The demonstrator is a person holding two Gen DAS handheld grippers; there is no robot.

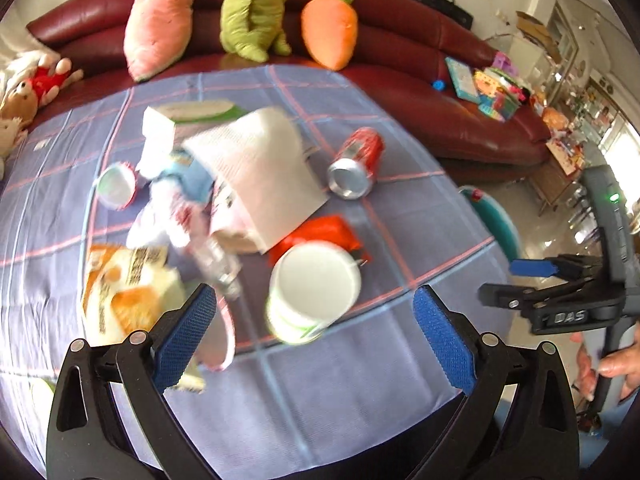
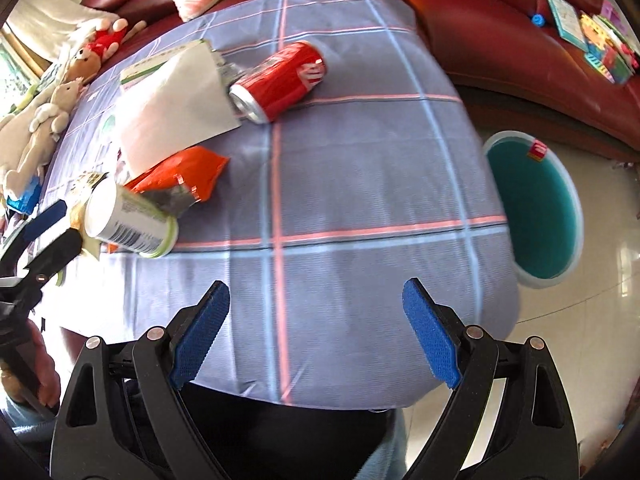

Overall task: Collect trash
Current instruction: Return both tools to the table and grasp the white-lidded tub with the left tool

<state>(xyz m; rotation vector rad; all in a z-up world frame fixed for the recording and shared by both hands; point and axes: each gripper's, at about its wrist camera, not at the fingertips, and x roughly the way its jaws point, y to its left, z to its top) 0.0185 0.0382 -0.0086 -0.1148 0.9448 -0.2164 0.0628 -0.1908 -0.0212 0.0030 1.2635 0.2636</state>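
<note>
While both grippers hang above the checked tablecloth (image 2: 360, 184), neither holds anything: the left gripper (image 1: 314, 344) stands with its blue pads spread wide over a tipped white cup (image 1: 312, 292), and the right gripper (image 2: 316, 332) is likewise spread wide over bare cloth at the lower centre of its view. The trash lies in a heap at centre left of the left wrist view: a red can (image 1: 358, 162) on its side, a white paper sheet (image 1: 260, 168), an orange wrapper (image 1: 324, 232) and a yellow packet (image 1: 124, 284). A teal bin (image 2: 536, 204) stands on the floor at the right edge, just beside the table.
</note>
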